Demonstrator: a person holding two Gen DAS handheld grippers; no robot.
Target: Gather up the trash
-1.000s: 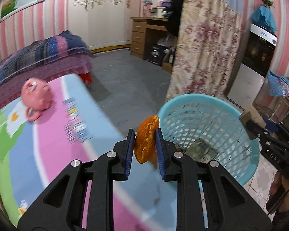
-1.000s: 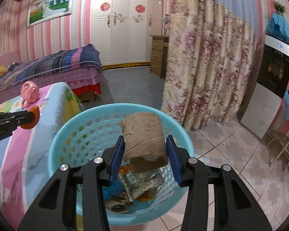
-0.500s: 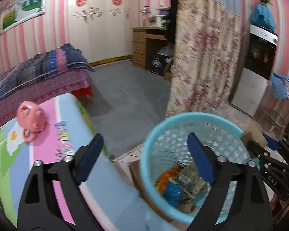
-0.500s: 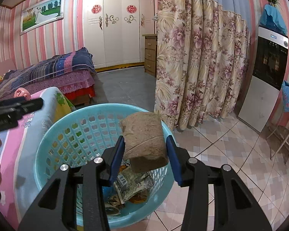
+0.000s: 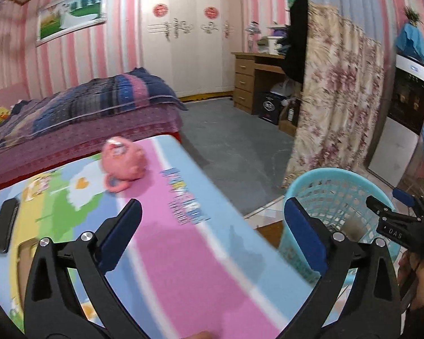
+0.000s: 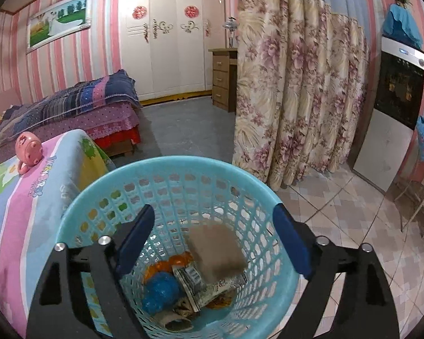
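My right gripper (image 6: 213, 212) hangs over the light-blue mesh basket (image 6: 183, 163), and its jaws are opening. A brown cardboard piece (image 6: 216, 250) is blurred below the fingers, loose inside the basket. It lies over an orange peel (image 6: 158, 268), a blue ball (image 6: 159, 288) and crumpled printed paper (image 6: 212, 285). My left gripper (image 5: 213, 206) is above the colourful striped table (image 5: 183, 254), with its jaws opening and nothing between them. The basket (image 5: 339, 180) stands to its right, with the right gripper (image 5: 387, 220) at the rim.
A pink pig toy (image 5: 124, 161) and a flat black object (image 5: 4, 223) lie on the table. Behind are a bed (image 5: 84, 113), a floral curtain (image 6: 296, 99), a wooden desk (image 5: 251, 82) and a tall white cabinet (image 6: 390, 113). Tiled floor lies to the basket's right.
The left gripper let go of the orange peel over the basket and swung back over the table. The right gripper opened, and the brown piece dropped into the basket.
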